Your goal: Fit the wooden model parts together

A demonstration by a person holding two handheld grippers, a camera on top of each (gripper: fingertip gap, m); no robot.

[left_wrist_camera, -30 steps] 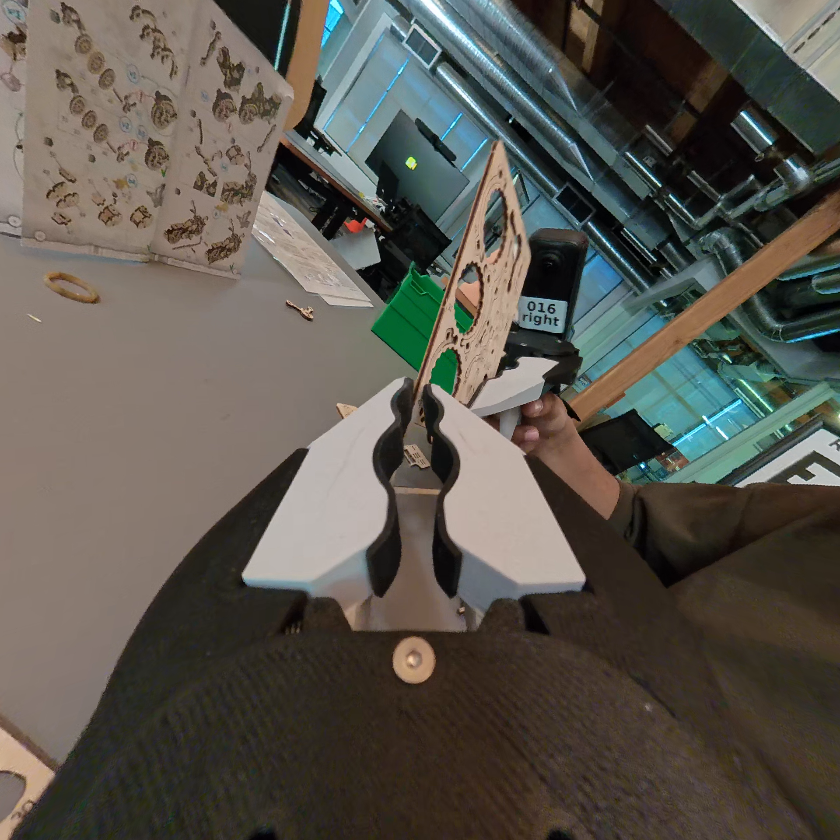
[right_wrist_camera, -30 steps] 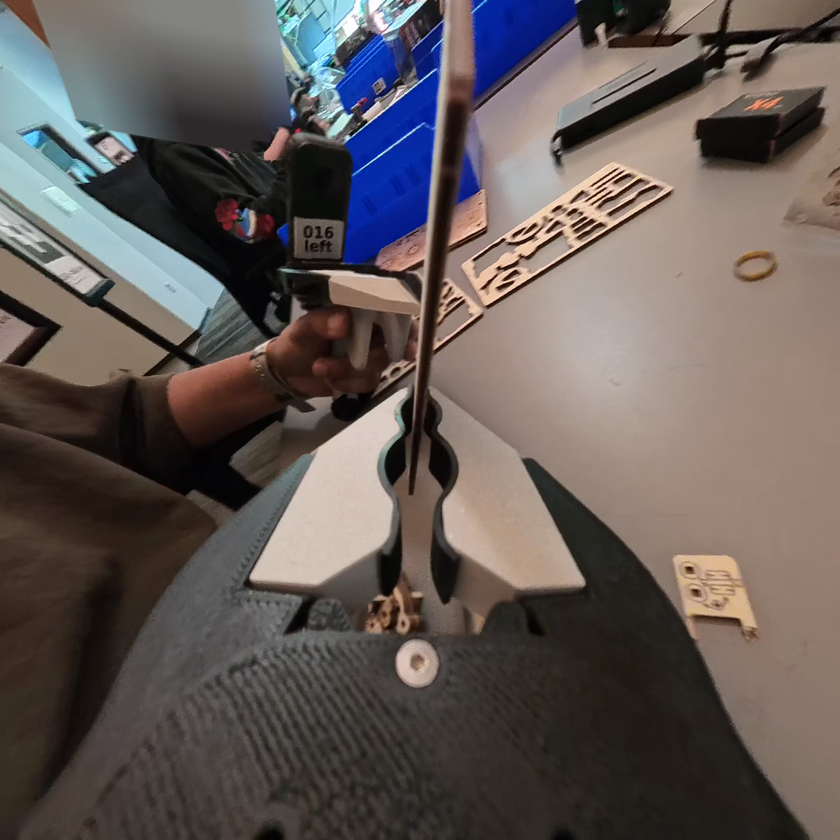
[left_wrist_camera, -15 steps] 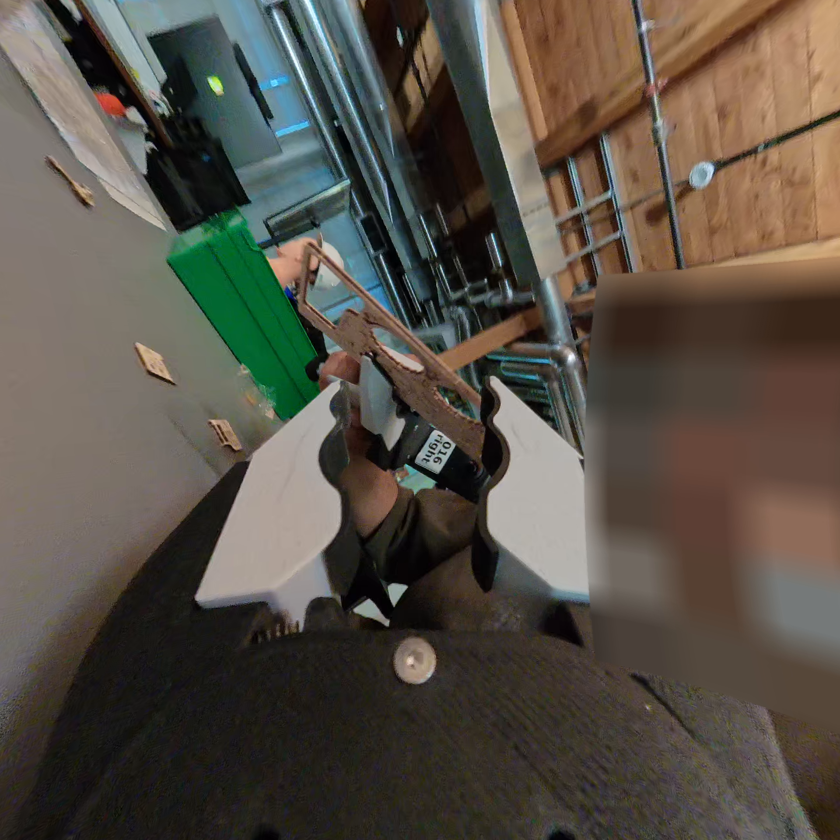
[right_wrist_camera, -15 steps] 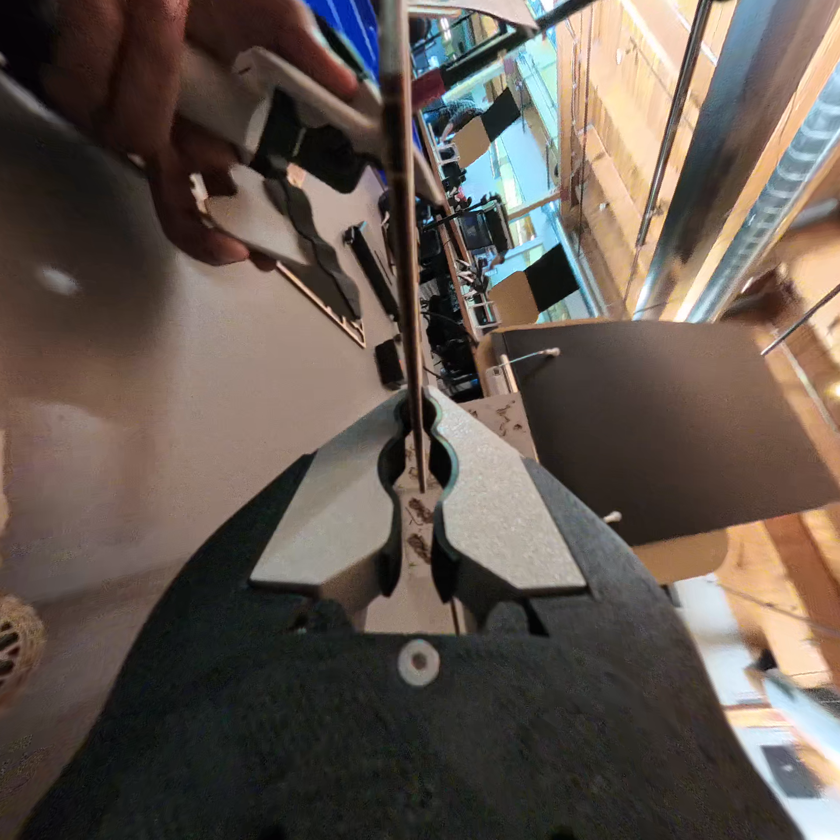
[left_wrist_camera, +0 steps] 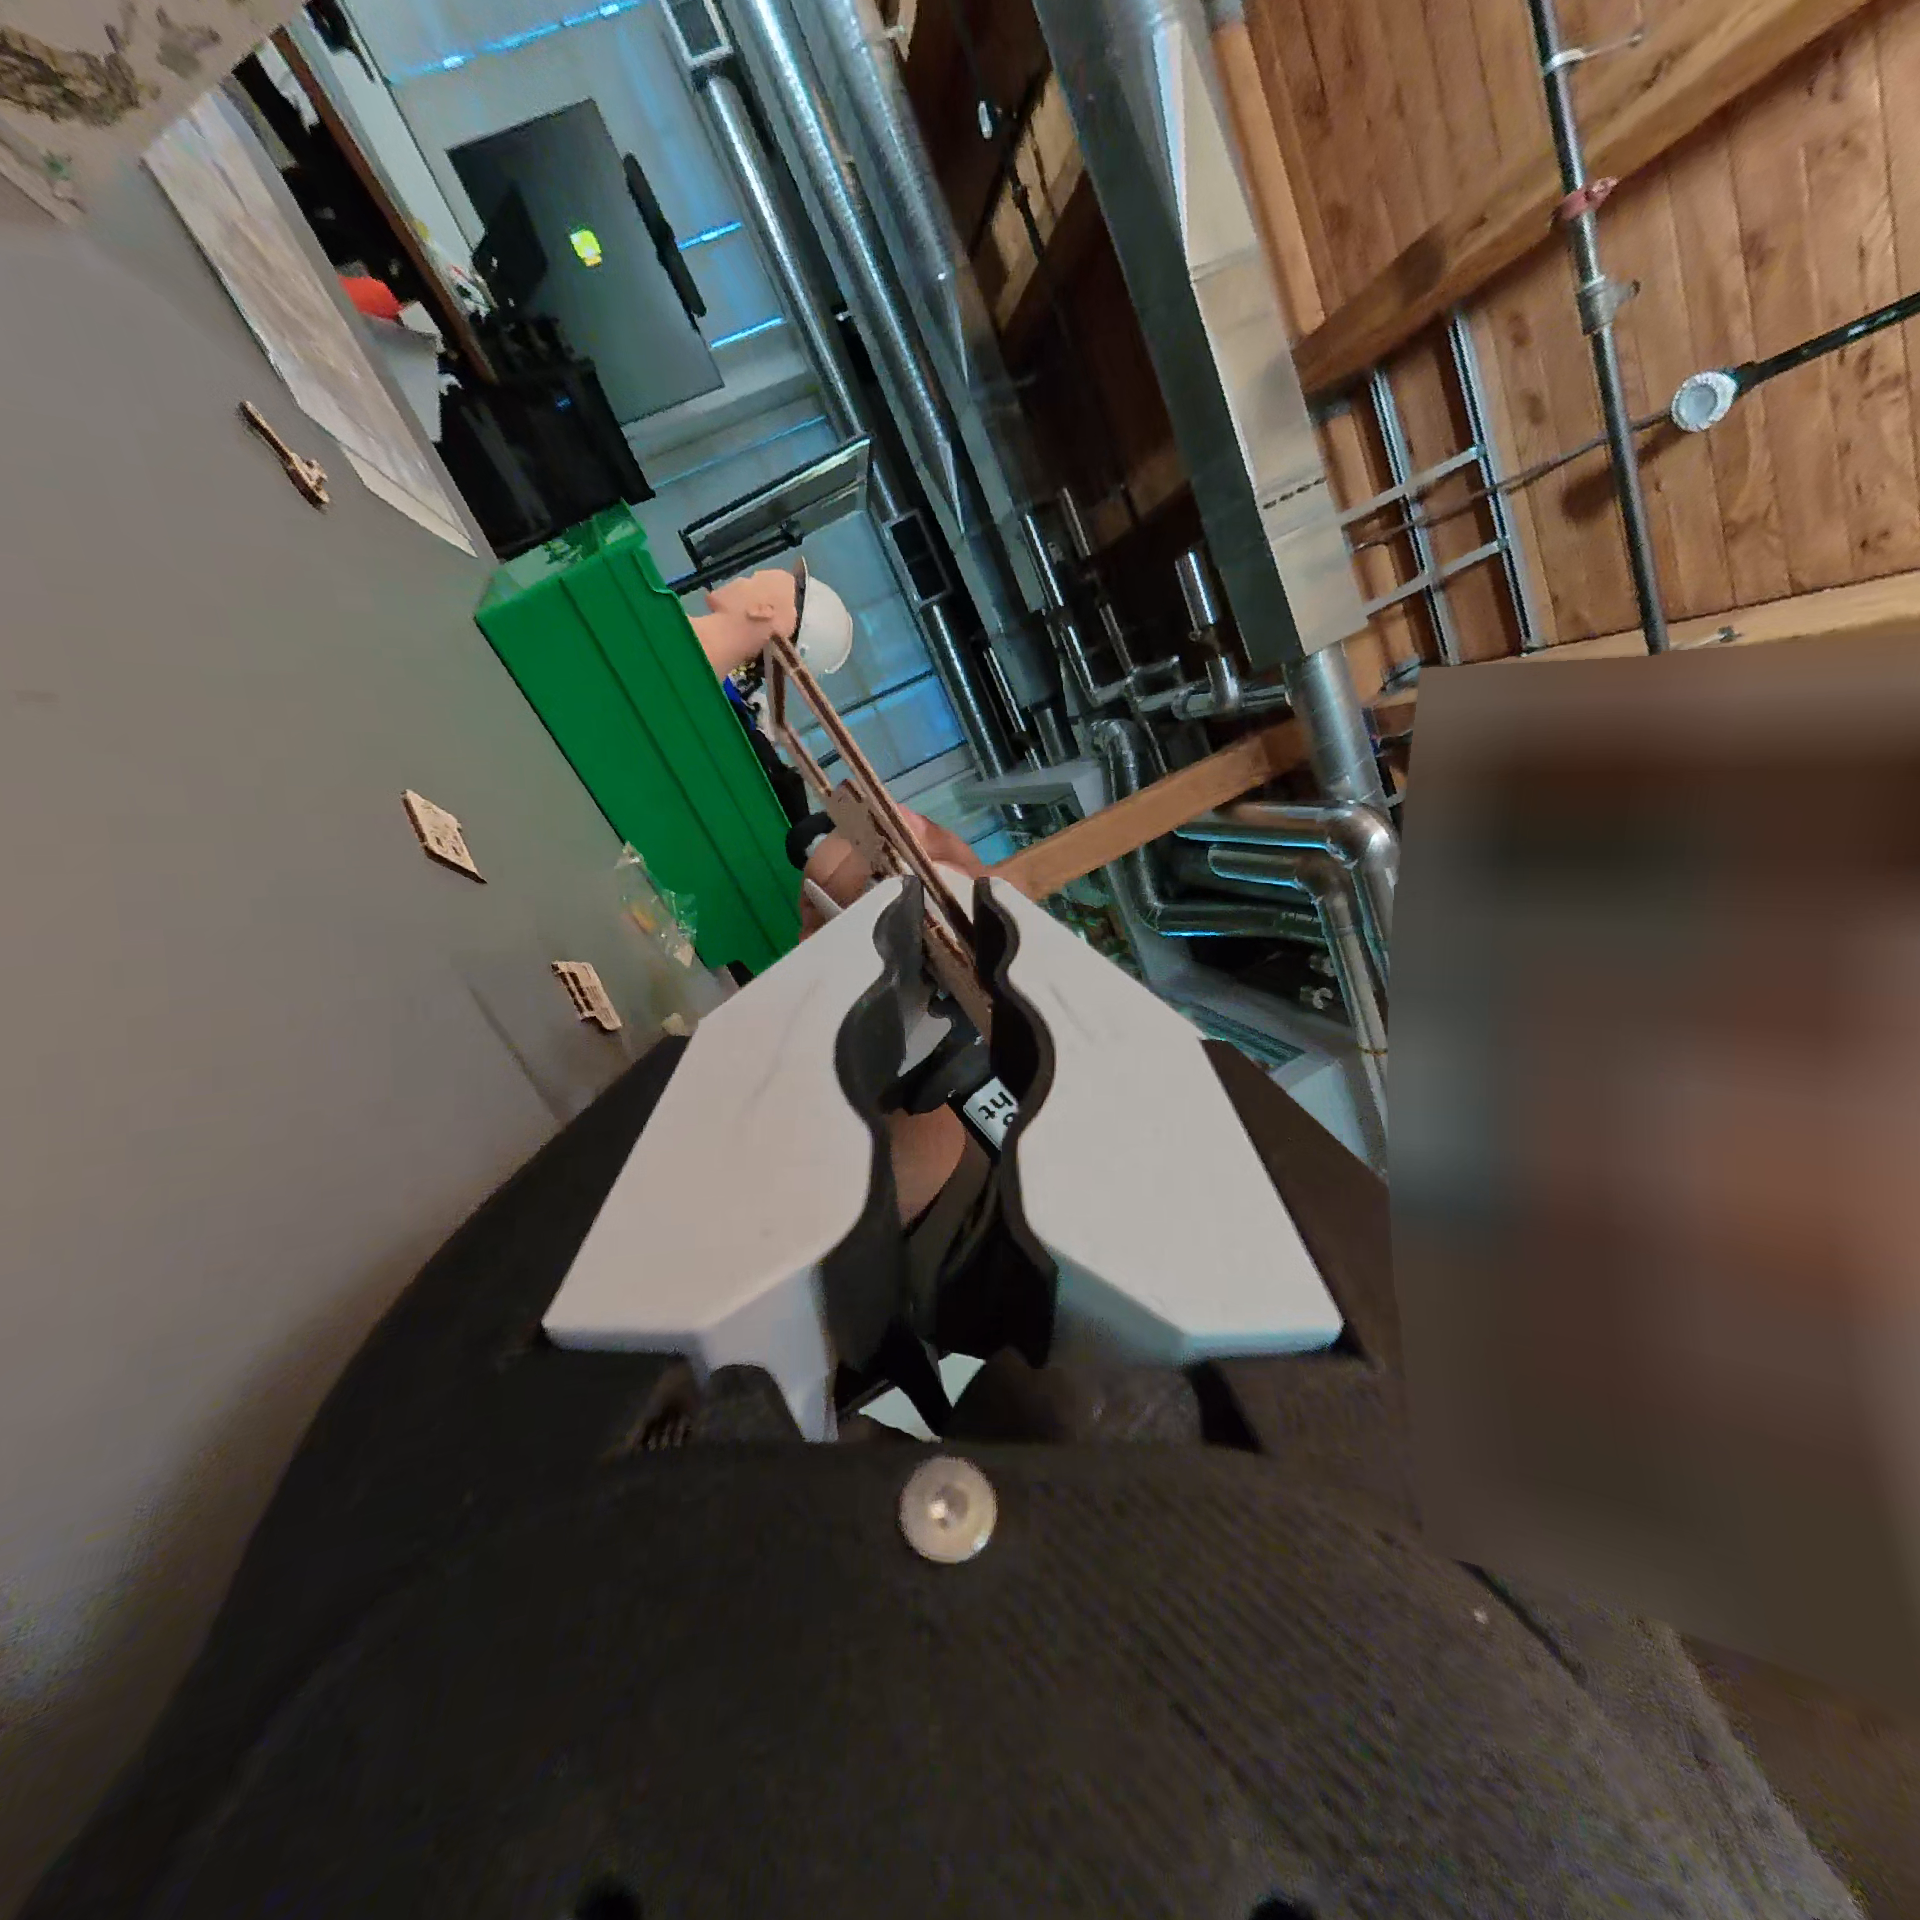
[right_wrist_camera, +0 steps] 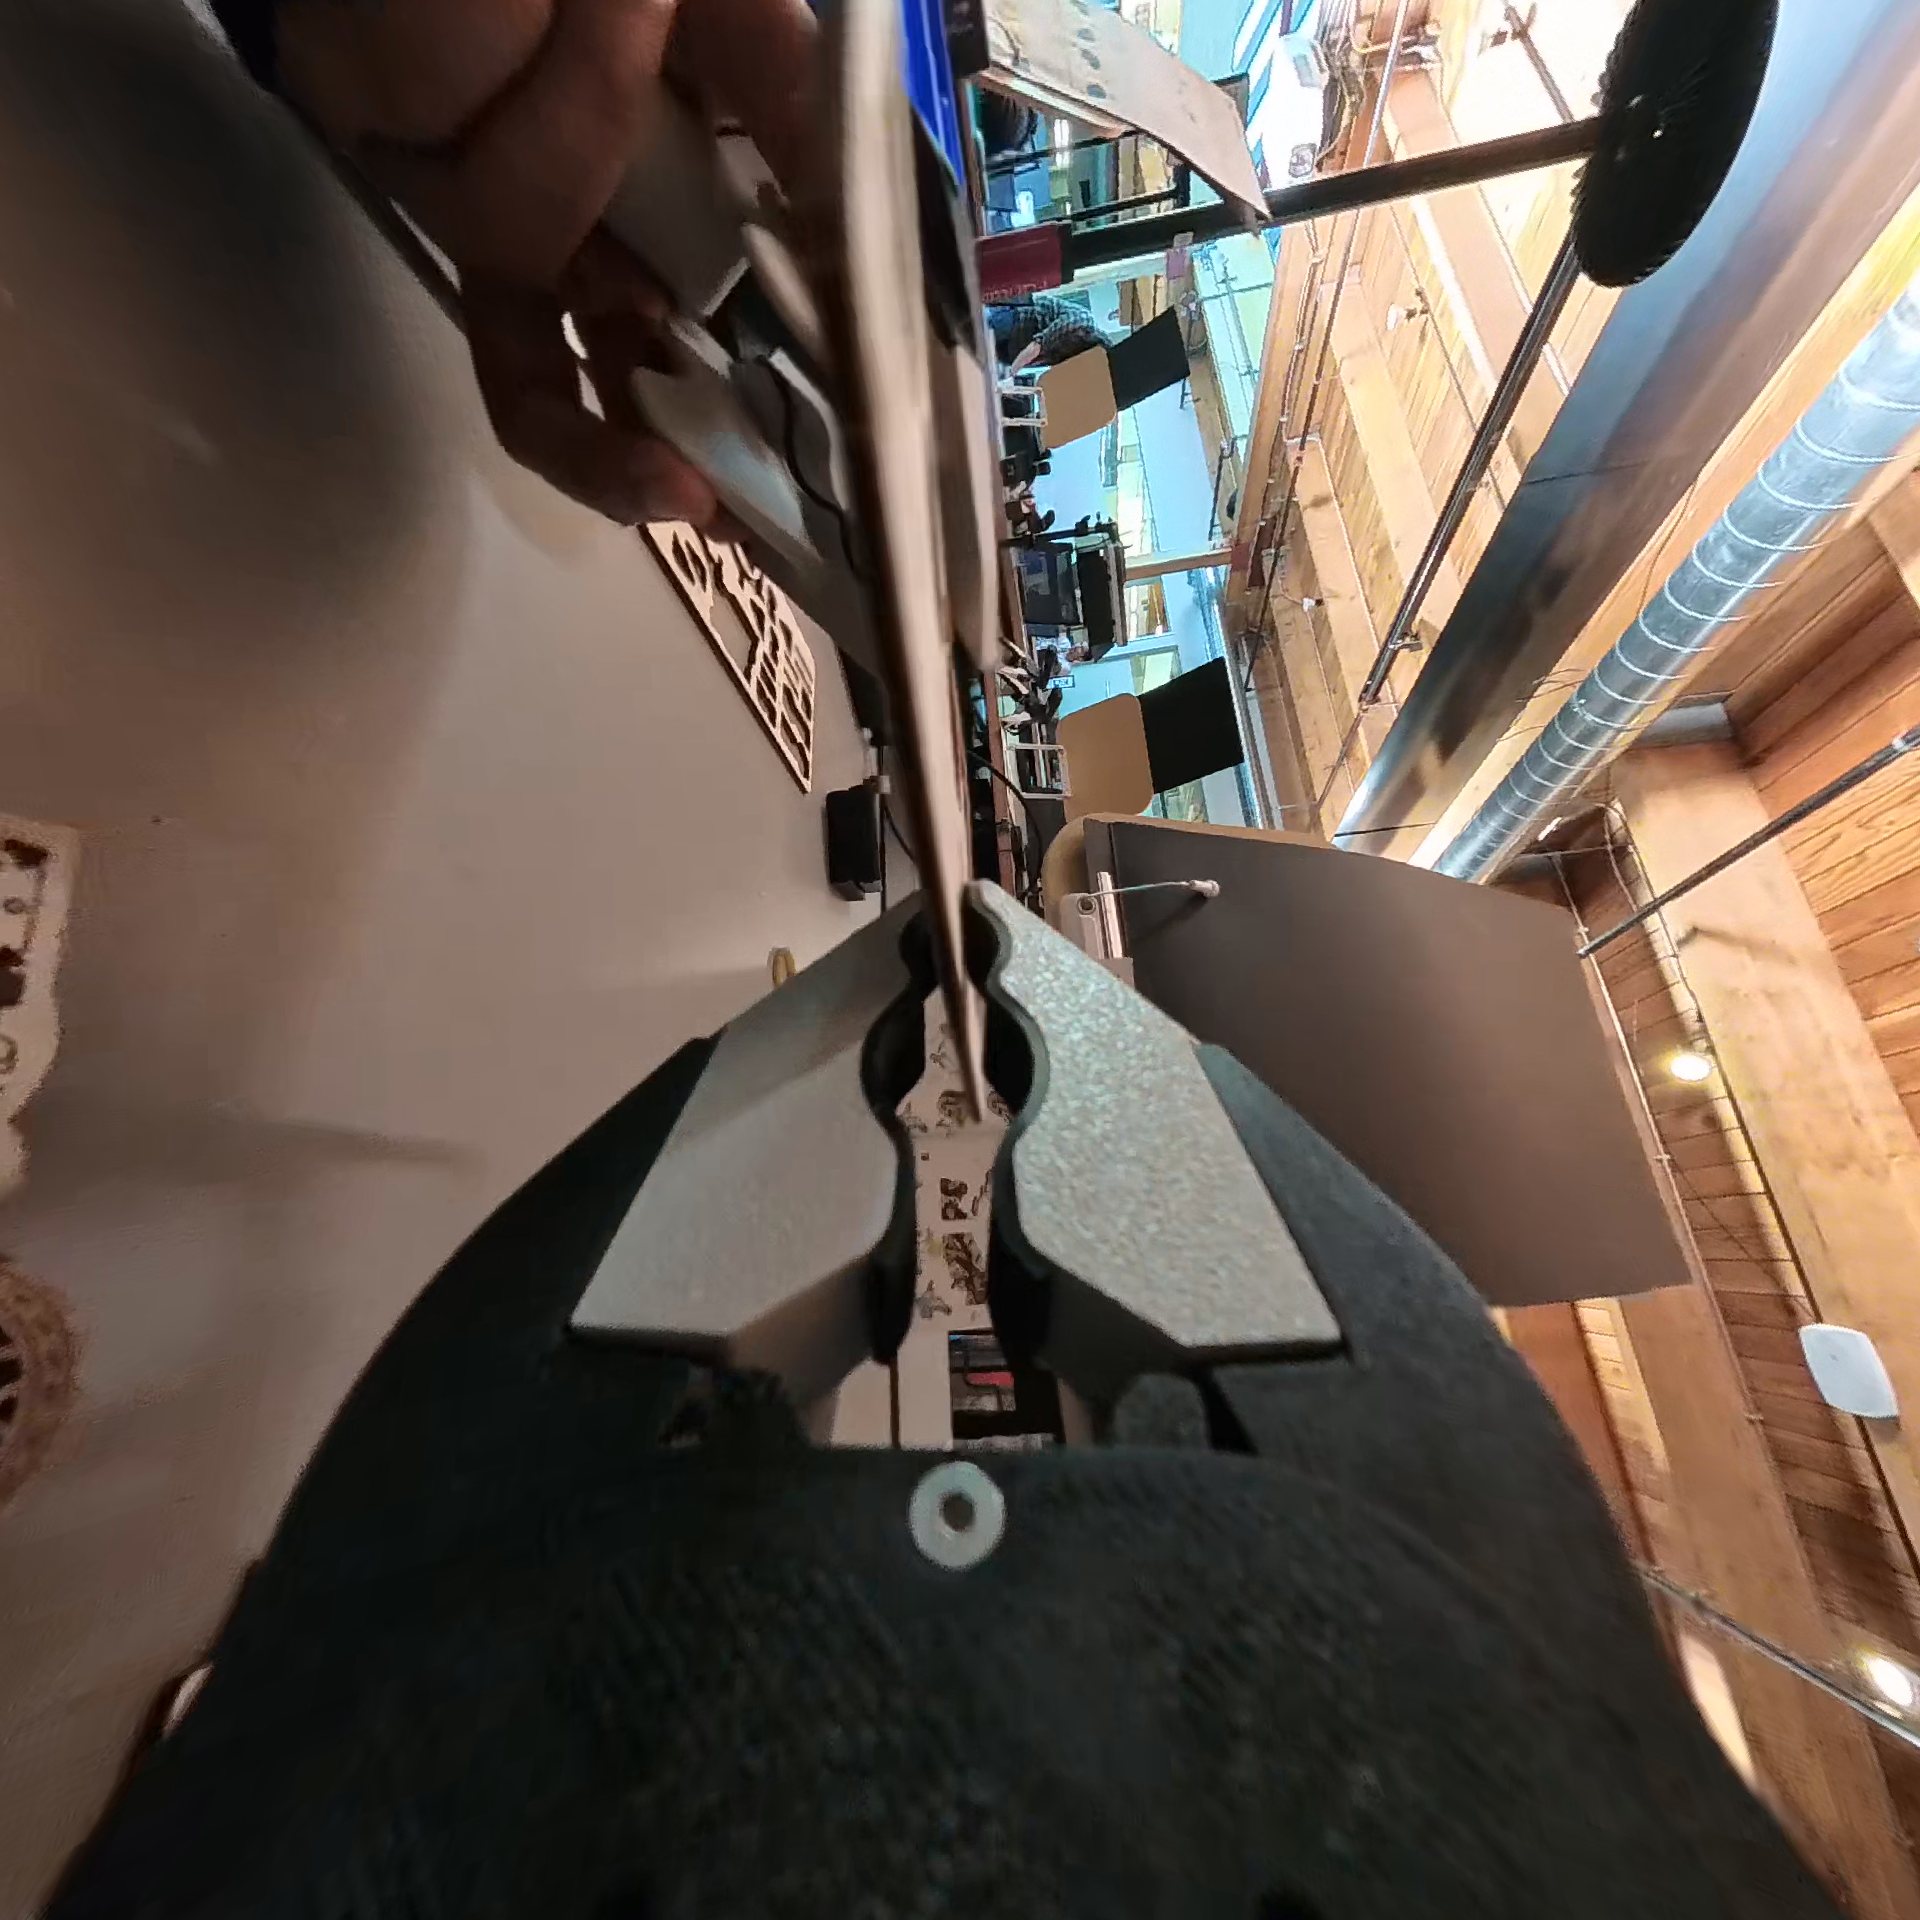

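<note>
A thin laser-cut wooden sheet (left_wrist_camera: 854,812) with cut-out holes is held in the air between both grippers. My left gripper (left_wrist_camera: 943,906) is shut on one edge of it, and the sheet runs up and away to the left. My right gripper (right_wrist_camera: 943,920) is shut on the same sheet (right_wrist_camera: 894,416), seen edge-on between its pads. In the right wrist view the left gripper's fingers (right_wrist_camera: 722,462) sit on either side of the sheet, just beyond my right gripper. Part of the right gripper's black body (left_wrist_camera: 966,1091) shows behind the left fingers.
The grey table (left_wrist_camera: 208,935) appears steeply tilted. On it lie small wooden parts (left_wrist_camera: 442,836) (left_wrist_camera: 587,994) (left_wrist_camera: 286,468) and printed sheets (left_wrist_camera: 301,291). A green crate (left_wrist_camera: 644,748) stands past the edge. A cut-out wooden sheet (right_wrist_camera: 753,644), a black box (right_wrist_camera: 852,852) and a small ring (right_wrist_camera: 781,961) lie farther off.
Both grippers tilted up and swung round with the sheet. My left gripper, shut a second ago and open half a second ago, has closed on the sheet's edge. The right stays shut on it.
</note>
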